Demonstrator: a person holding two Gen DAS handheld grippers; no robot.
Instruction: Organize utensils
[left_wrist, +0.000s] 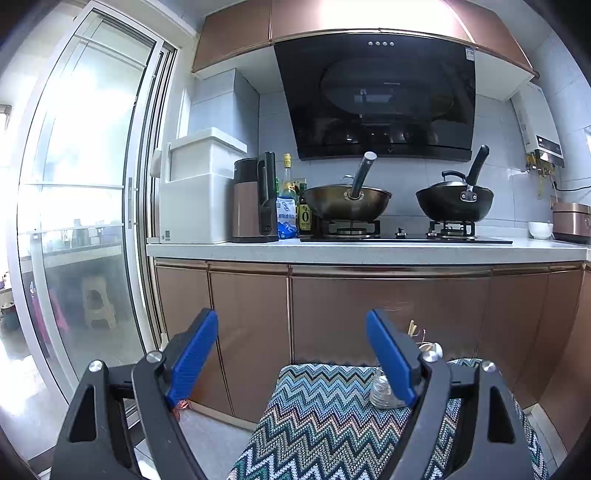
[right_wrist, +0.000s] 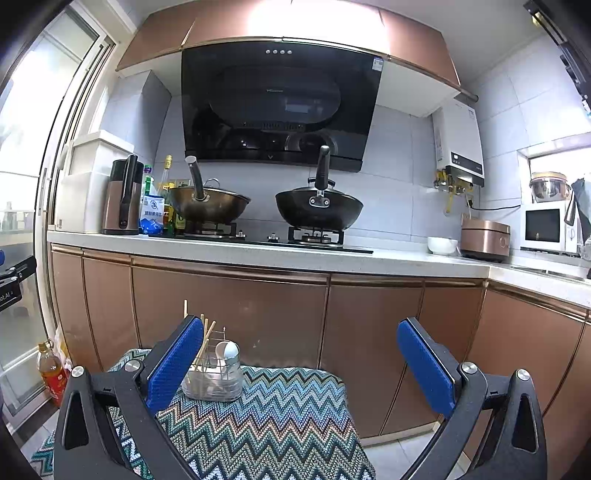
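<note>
**Utensil holder on cushion: both grippers empty, fingers spread**

Left gripper (left_wrist: 291, 354): fingers released, wide apart, nothing between them. Right gripper (right_wrist: 300, 360): same, fingers spread, nothing held.

Task items: clear holder (right_wrist: 213, 384) w/ wire rack stands upright near the far edge of the zigzag cushion (right_wrist: 280, 417). Chopsticks (right_wrist: 204, 339) and white spoons (right_wrist: 226, 350) stand in it already, chopsticks leaning at mixed angles. No loose utensils seen on the cushion; near part is hidden by gripper bodies. In the left view, the holder sits partly behind the right-hand finger.

Assessment: scene fits either utensils due out for sorting or sorting complete w/ all items back in. Cannot settle which.

Handling notes: cushion is soft, so the holder may tip if pushed sideways; any contact should be along the utensil's length, not across. Chopsticks are thin and need a centred pinch. Spoon bowls look smooth and may slip.
</note>
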